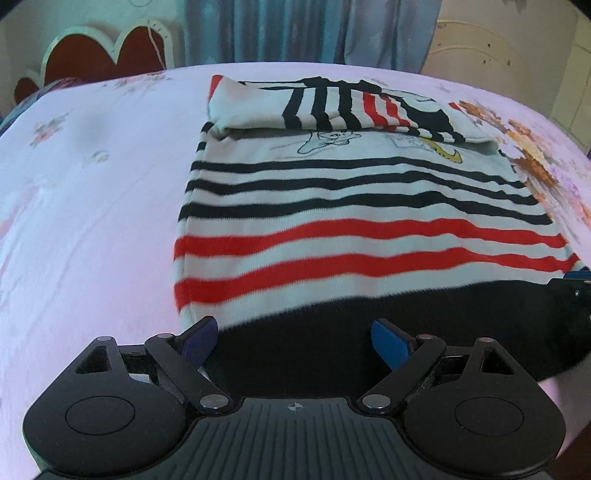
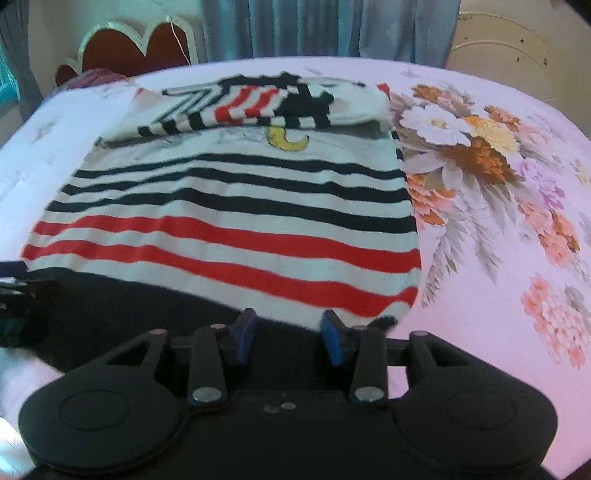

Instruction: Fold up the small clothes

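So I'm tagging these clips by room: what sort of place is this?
Most likely a bedroom. The striped garment lies on a bed with a pink floral sheet, a scalloped red headboard stands at its far end, and blue curtains hang behind.

I am working in a home bedroom: a bed (image 2: 480, 314) under a pink floral sheet (image 1: 92, 203), a red scalloped headboard (image 1: 110, 55) with white trim, blue curtains (image 1: 295, 29) behind it, and a cream cupboard (image 2: 517, 44).
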`<state>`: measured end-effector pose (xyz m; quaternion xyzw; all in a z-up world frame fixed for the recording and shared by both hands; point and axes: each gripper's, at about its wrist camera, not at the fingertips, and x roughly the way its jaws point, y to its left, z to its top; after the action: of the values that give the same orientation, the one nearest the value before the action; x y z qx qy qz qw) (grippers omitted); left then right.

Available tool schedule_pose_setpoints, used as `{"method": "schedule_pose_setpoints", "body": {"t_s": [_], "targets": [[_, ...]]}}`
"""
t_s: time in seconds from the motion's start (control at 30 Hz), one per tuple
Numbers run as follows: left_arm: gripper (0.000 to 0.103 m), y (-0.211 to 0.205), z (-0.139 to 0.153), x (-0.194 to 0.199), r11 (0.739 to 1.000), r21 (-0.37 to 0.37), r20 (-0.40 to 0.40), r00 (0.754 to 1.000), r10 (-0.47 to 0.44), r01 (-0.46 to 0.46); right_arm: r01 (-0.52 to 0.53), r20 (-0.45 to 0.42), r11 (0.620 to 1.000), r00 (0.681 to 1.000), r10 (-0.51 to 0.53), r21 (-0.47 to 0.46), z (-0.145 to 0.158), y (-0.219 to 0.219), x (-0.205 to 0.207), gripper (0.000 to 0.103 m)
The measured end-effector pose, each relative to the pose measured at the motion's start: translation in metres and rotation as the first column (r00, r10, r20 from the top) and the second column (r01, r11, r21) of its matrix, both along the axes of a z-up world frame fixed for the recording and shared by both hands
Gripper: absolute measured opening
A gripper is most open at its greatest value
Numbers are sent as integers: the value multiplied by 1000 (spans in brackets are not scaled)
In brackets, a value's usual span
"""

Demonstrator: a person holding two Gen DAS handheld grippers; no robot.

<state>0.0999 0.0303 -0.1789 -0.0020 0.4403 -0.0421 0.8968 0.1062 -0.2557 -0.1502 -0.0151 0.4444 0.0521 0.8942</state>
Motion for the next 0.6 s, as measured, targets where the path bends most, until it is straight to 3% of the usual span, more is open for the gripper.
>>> {"method": "schedule_pose_setpoints", "body": {"t_s": [0.07,0.27,0.37,0.6], "targets": [[89,1,0,-6,1000,-12,-4,1000,14,-14,-10,17,1000,1000,10,-1,3,2,-9,50],[89,2,-3,-13,1000,1,-11,1000,27,-27,9,-14,1000,1000,-9,-5,-6,0,-17,49],[89,7,-4,-13,997,-30,-40,997,64,-66,31,10,1000,999,-31,-5,-1,-4,-22,57],[90,10,-6,-13,996,-53,-56,996,70,-73,85,-13,996,996,-84,13,-6,-15,-27,57]]}}
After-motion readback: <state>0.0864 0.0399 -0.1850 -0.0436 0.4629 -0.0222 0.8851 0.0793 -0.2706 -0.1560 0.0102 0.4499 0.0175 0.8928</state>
